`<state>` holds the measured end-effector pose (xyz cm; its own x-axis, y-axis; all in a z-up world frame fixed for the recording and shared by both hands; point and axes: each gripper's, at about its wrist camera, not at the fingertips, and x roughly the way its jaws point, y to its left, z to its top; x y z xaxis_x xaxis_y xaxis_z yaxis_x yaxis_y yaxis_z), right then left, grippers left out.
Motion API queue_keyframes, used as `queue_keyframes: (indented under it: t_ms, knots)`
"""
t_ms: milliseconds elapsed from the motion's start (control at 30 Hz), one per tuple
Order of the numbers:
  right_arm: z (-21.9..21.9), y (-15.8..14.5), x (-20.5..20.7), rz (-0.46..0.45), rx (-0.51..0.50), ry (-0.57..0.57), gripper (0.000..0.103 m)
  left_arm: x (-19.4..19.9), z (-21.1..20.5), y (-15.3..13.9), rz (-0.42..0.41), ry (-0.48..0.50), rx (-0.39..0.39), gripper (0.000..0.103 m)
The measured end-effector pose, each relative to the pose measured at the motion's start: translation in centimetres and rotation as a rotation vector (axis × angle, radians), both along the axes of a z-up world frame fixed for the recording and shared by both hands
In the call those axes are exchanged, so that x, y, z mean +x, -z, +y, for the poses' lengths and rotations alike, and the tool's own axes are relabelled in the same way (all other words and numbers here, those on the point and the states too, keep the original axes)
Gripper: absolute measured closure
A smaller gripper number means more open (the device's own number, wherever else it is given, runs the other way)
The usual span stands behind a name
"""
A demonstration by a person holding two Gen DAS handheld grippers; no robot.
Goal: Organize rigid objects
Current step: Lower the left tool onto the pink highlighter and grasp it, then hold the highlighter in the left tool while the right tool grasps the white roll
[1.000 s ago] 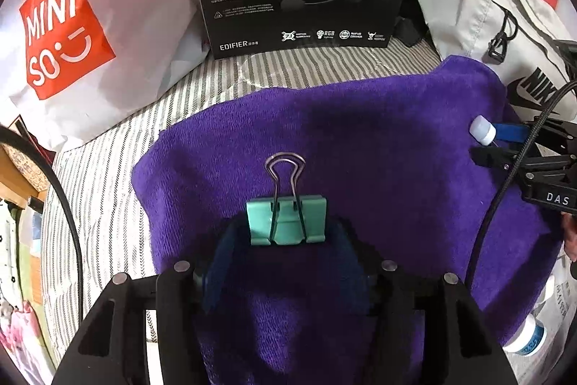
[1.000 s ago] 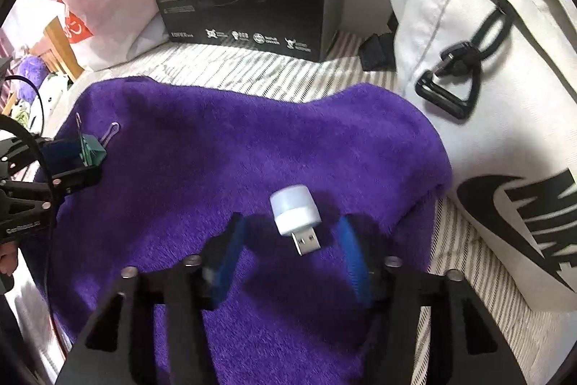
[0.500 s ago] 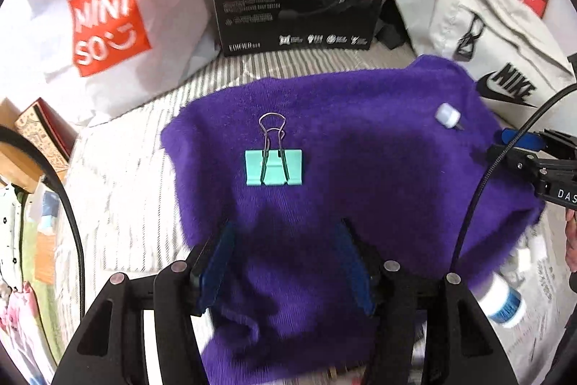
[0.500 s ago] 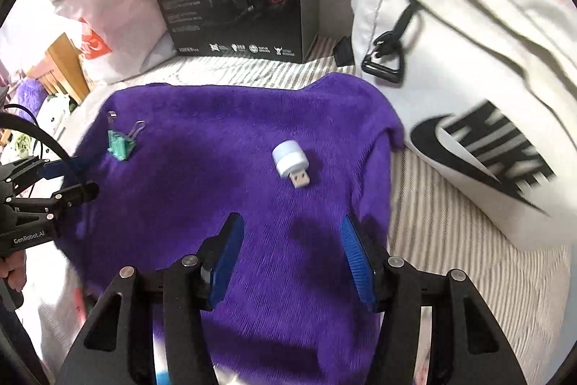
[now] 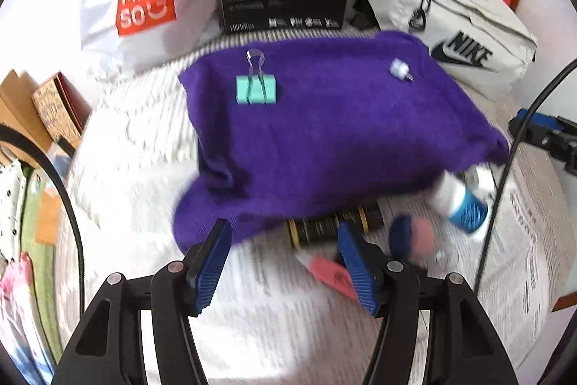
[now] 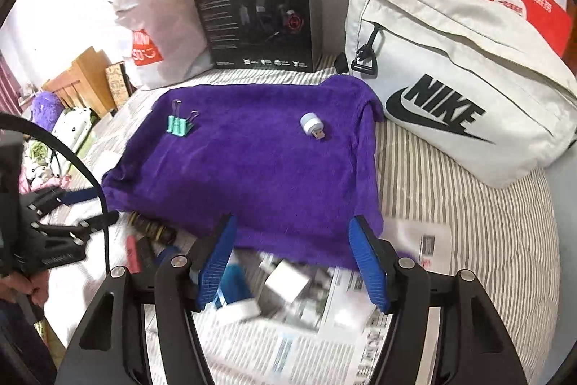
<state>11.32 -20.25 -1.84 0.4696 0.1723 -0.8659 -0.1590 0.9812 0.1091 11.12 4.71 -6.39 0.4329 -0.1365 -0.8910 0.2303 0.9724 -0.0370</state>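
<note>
Binder clip (image 5: 256, 89) on purple towel (image 5: 324, 139)

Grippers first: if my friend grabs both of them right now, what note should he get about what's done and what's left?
Left gripper: jaws opening, nothing between them.
Right gripper: jaws opening, also nothing between them.
Done: green binder clip and small white USB light lie apart on the purple towel.
Left: blurry clutter on the newspaper by the towel's near edge, a black-and-gold tube, a blue-and-white bottle, a pink item and a white block. Probably pick those next.
</note>
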Motion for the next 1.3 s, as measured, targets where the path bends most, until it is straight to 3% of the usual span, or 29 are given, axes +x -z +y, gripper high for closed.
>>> queue_keyframes:
  t_ms: [233, 500, 667, 1000, 1100, 1133, 1300]
  knots:
    - [-1.1, 0.6, -3.8, 0.003, -0.008, 0.045, 0.038, -1.7, -1.5, 2.5, 0.066, 0.011, -0.021, 0.043]
    - [-3.1, 1.3, -6.1, 0.025, 0.008, 0.087, 0.038, -2.2, -3.6, 2.5, 0.068, 0.036, 0.03, 0.043]
    - [-3.0, 1.7, -6.7, 0.028, 0.017, 0.08, 0.038, -3.3, -2.6, 3.1, 0.088, 0.03, 0.087, 0.042]
    - [-2.2, 2.2, -6.9, 0.037, 0.021, 0.053, 0.038, -4.4, -0.2, 3.0, 0.071, 0.007, 0.068, 0.042]
    - [-2.3, 2.6, -6.7, 0.055, 0.006, 0.045, 0.038, -4.5, -0.5, 3.1, 0.049, 0.061, 0.013, 0.079]
    - [-2.5, 2.6, -6.7, 0.057, 0.0, 0.047, 0.038, -4.7, -0.7, 3.0, 0.044, 0.068, 0.013, 0.084]
    - [-4.4, 2.7, -6.9, 0.053, 0.008, 0.093, 0.038, -4.9, -0.5, 2.9, 0.038, 0.077, 0.013, 0.088]
